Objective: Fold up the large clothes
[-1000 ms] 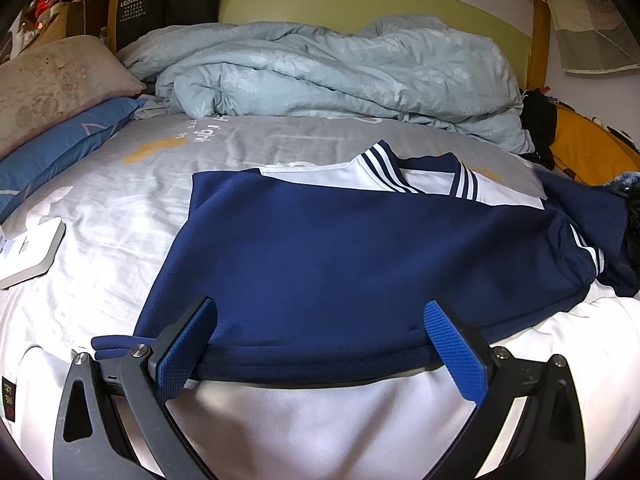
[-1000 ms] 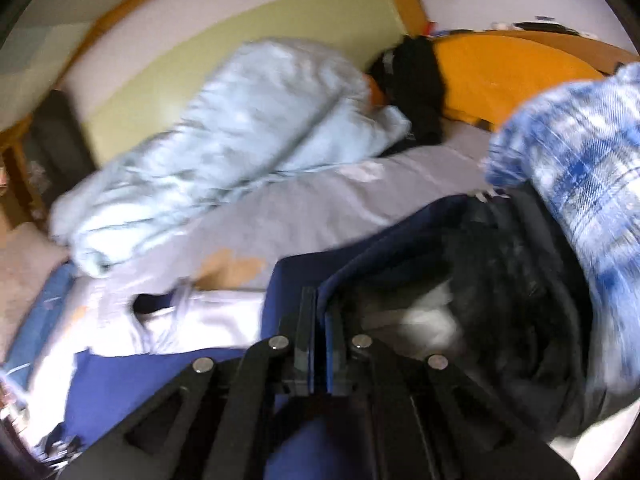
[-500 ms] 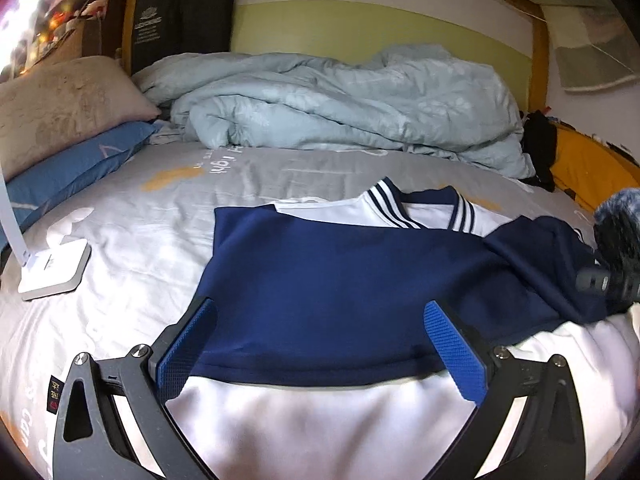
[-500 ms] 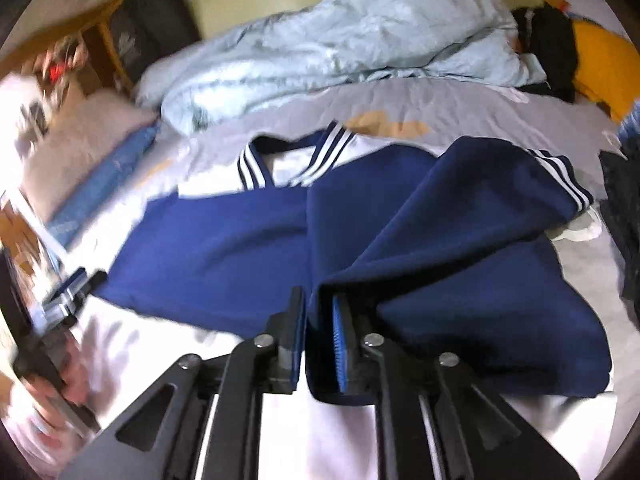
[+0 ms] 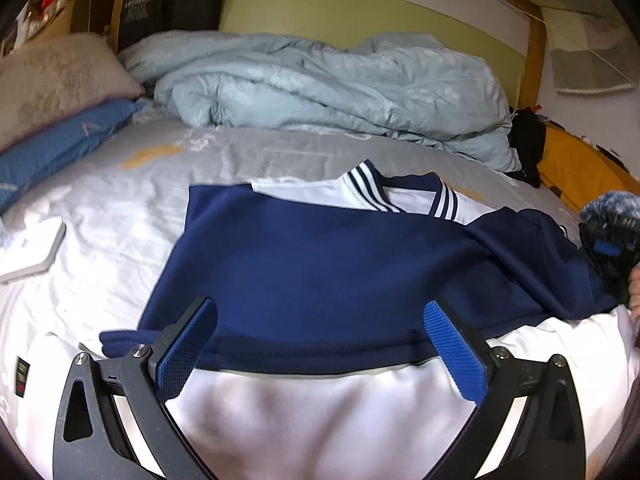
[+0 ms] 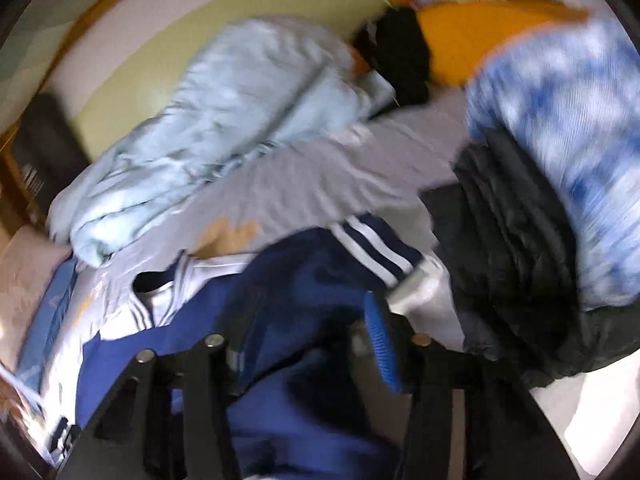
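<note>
Grey bedsheet (image 5: pixel 280 152) fills mid-frame under a navy-and-white jersey (image 5: pixel 320 264) (sleeves folded in). Left gripper (image 5: pixel 320 344) gapes wide, low centre; right gripper (image 6: pixel 304 332) is opening over navy cloth, pinching nothing.

It was a bedroom at home: a bed (image 5: pixel 100 208) with a rumpled blanket (image 5: pixel 320 88), pillows (image 5: pixel 52 76) and a headboard (image 5: pixel 360 12).

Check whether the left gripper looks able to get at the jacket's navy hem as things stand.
Probably yes. The left gripper is open, its blue pads either side of the navy hem of the jacket, nothing lying between.
</note>
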Demonstrator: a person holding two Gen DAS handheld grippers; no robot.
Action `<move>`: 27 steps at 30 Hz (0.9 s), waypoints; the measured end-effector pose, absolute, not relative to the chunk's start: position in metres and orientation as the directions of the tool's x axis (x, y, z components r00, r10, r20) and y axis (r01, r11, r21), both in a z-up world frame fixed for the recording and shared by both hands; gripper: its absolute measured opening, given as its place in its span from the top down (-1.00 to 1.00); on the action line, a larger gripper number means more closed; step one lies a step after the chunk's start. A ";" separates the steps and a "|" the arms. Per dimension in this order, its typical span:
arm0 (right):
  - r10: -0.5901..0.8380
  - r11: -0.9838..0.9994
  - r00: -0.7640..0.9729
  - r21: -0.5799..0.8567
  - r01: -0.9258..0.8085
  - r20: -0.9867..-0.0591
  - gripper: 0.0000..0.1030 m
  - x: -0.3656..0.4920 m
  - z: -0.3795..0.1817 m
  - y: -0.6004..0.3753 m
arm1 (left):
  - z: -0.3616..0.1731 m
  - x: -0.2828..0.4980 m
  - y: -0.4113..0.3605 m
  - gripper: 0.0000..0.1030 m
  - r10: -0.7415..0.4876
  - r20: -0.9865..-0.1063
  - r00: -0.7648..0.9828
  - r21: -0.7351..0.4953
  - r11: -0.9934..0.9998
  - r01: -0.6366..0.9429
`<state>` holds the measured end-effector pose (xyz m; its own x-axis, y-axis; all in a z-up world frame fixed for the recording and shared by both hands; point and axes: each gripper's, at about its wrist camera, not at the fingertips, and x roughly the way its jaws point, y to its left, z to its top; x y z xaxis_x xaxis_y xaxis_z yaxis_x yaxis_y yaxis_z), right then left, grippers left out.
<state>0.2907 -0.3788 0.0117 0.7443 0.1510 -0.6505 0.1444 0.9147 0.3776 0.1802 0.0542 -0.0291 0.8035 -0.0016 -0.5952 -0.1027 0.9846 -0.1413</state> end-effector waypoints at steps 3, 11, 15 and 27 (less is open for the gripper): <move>0.179 0.871 0.699 0.441 0.215 -0.693 0.07 0.304 -0.013 -0.397 | -0.033 0.181 0.056 -0.99 0.001 -0.606 0.795 -0.148 0.983 -0.113; 0.257 0.864 0.646 0.470 0.179 -0.719 0.81 0.330 -0.040 -0.389 | -0.035 0.176 0.043 -0.99 -0.113 -0.599 0.793 -0.193 0.981 -0.007; 0.151 0.951 0.756 0.302 0.065 -0.637 0.82 0.306 -0.004 -0.359 | -0.026 0.172 0.037 -0.99 -0.084 -0.572 0.816 -0.153 0.988 -0.006; 0.593 0.800 0.510 0.385 -0.460 -0.623 0.82 0.237 0.006 -0.224 | -0.002 0.160 0.040 -0.82 -0.080 -0.503 0.861 -0.156 0.988 0.001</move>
<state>0.2367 -0.2244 0.0063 0.5101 0.5930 -0.6230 -0.4598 0.8001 0.3851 0.1596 0.0402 -0.0020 0.8605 -0.0798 -0.5031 0.0005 0.9878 -0.1558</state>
